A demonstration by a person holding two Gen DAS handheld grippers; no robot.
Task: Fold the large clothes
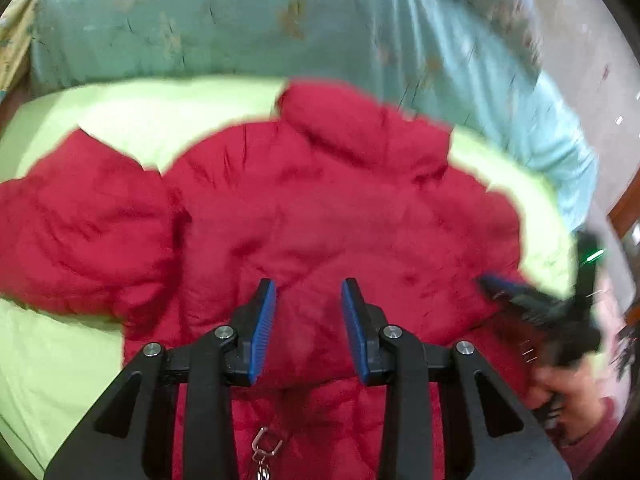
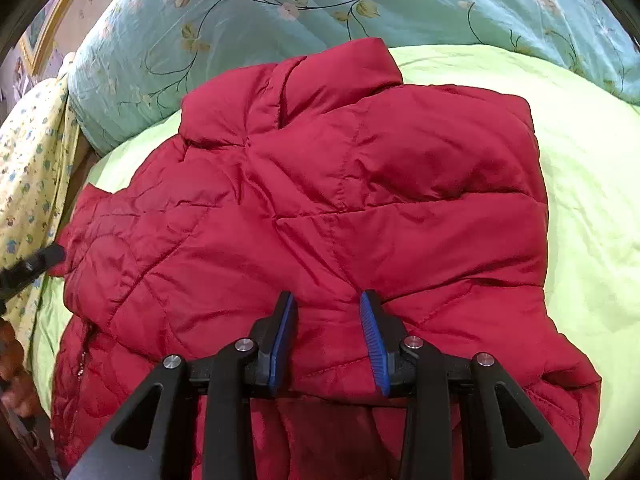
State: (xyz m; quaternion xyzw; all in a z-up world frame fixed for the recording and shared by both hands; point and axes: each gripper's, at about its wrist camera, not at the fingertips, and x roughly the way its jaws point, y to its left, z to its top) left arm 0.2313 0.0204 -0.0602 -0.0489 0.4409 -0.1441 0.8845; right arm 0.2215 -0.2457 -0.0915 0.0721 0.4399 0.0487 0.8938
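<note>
Black two-finger left gripper [image 1: 308, 300] with blue ribbed pads sits closest to the lens, its fingers spread apart with nothing between them, above the lower back of a red quilted puffer jacket [image 1: 304, 216]. From the right wrist view, the matching right gripper [image 2: 328, 312] is likewise parted and grips nothing, its tips just above or on the red fabric; contact cannot be judged. The jacket [image 2: 320, 208] is shiny, padded and creased, with a stand-up collar [image 2: 332, 68]. It lies flat on a pale lime-green bed sheet [image 2: 592, 184]. One sleeve [image 1: 80, 232] sticks out to the left in the left view; the other side appears folded in, giving a straight edge. Its long axis runs away from the cameras, collar pointing toward a rolled turquoise floral quilt [image 2: 280, 4] at the far end of the bed.
</note>
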